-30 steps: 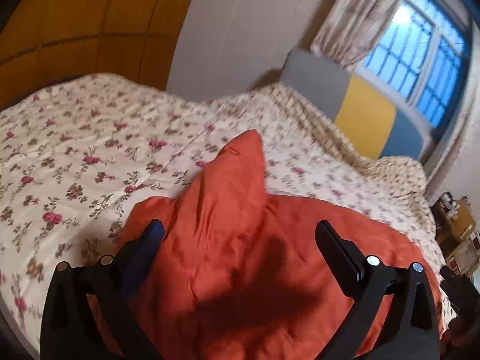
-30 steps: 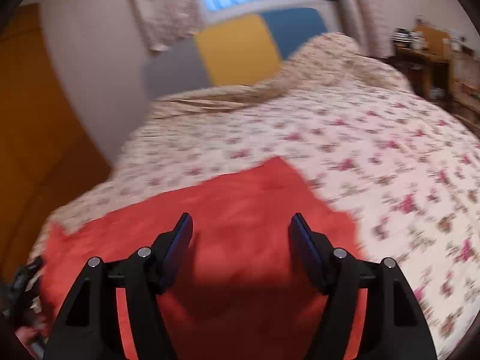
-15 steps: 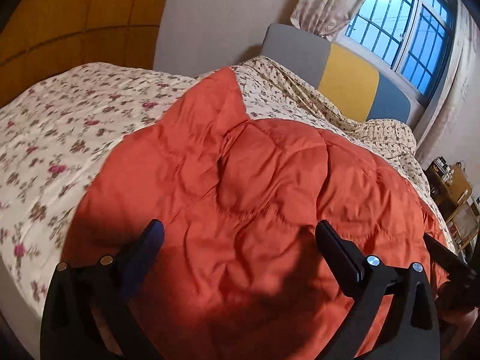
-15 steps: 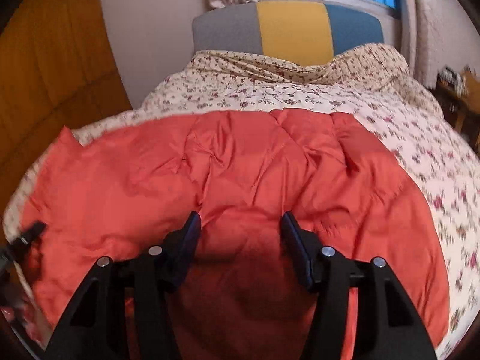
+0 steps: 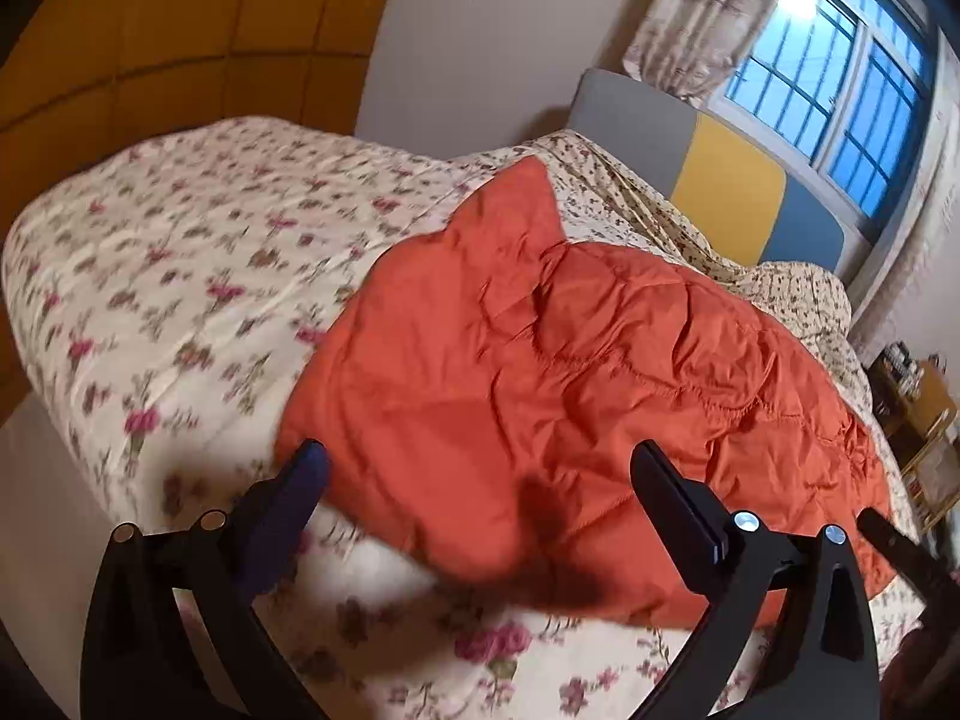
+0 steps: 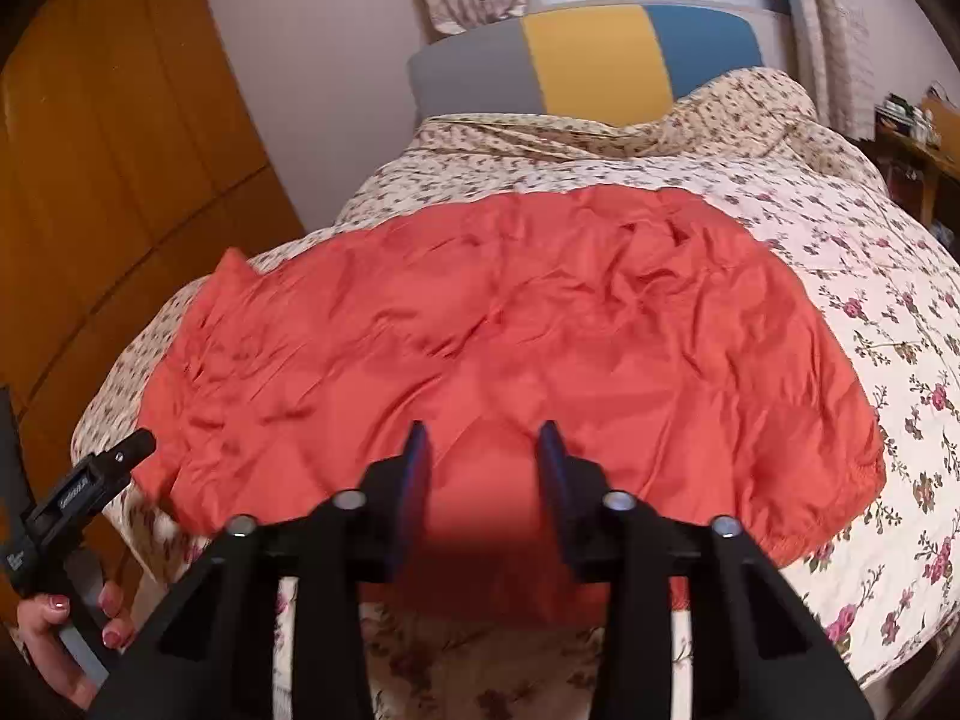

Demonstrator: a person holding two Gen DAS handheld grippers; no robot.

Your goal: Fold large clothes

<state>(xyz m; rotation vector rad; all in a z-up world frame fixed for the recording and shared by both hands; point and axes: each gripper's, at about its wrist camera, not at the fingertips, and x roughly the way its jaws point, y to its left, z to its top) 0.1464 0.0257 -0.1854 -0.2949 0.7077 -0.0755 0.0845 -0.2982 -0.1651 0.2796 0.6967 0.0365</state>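
Your orange padded garment (image 6: 510,336) lay spread across the floral bed quilt (image 6: 888,300), near the foot edge, roughly flat but wrinkled. In the left wrist view one corner or sleeve end (image 5: 516,204) poked out toward the headboard (image 6: 594,60), and the near hem bulged up in a soft roll. From the right wrist view the hem on the right side curled under at the quilt's edge.

Your left gripper (image 5: 480,480) was wide apart, fingers straddling the near-left corner of the garment, nothing between them. Your right gripper (image 6: 483,456) was narrower but not closed; orange fabric showed in the gap. I couldn't tell whether the fingers touched the cloth or only hovered over it, since the near field was blurred. No pinch was visible, so I'd call both unloaded.

Progress, as a judgement: spreading looked mostly done, and no fold was clearly made. It's possible the thing was already doubled once, because the outline read as a single slab without obvious sleeves, but the views didn't settle that. Left to do: grab the near edge or corners, carry them over, flatten the creases, repeat until compact. Padded fabric will likely spring back, so expect to press each fold.
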